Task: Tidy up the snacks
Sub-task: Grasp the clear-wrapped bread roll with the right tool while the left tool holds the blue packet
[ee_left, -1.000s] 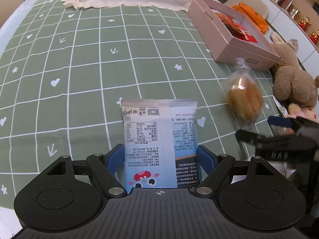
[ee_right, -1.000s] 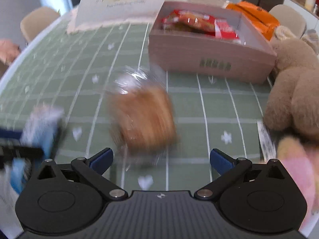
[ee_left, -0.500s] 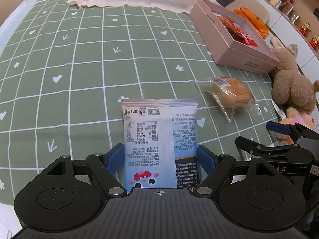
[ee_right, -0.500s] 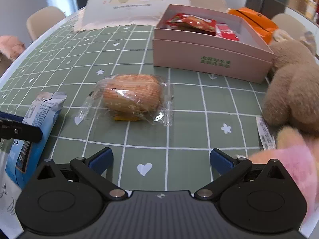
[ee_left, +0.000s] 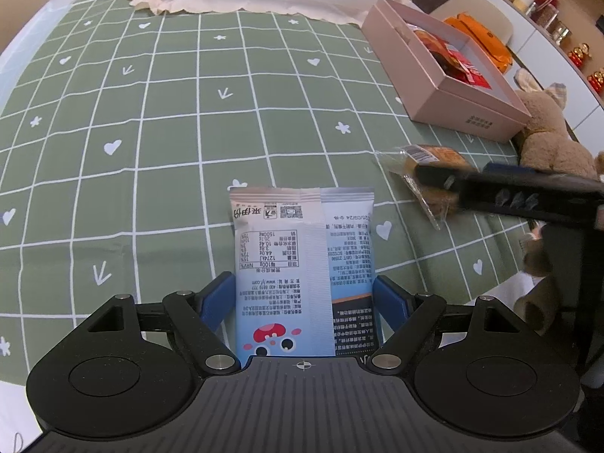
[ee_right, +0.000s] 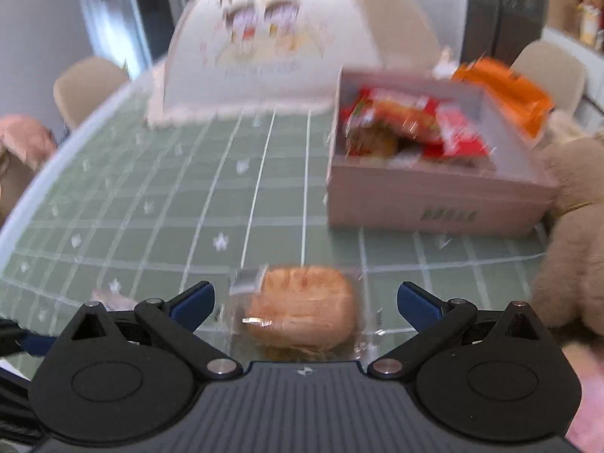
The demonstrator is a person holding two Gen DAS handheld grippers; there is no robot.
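Snacks are spread over your green checked tablecloth [ee_left: 170, 120], and the pink box [ee_left: 472, 109] at the far right already holds red and orange packets [ee_right: 407, 120].

- Largest first: the white printed bag [ee_right: 271, 37] stands at the far edge of the table; the box sits right of centre, open side up, with a brown plush toy [ee_right: 573, 226] just beside its near right corner.
- Blue-and-white pouch [ee_left: 302, 264]: lies flat, printed back up, long axis running straight away from your left gripper [ee_left: 304, 302]. Its near half sits between the blue pads, which stand wide either side. The pads look very near the pouch edges; whether they touch it you cannot settle from this view.
- Wrapped bun [ee_right: 302, 317]: lies between the fingers of your right gripper [ee_right: 305, 300], long axis across the jaws. Those jaws are wide, with clear gaps to the wrapper on both sides, so nothing is held. The right wrist view is smeared, so the wrapper's edges are probably wider than they read.
- Key relation: the box lies ahead and to the right of the bun, and your right hand is much the nearer to it.
- In the way: the box's near wall must be cleared, and the plush toy crowds its right.
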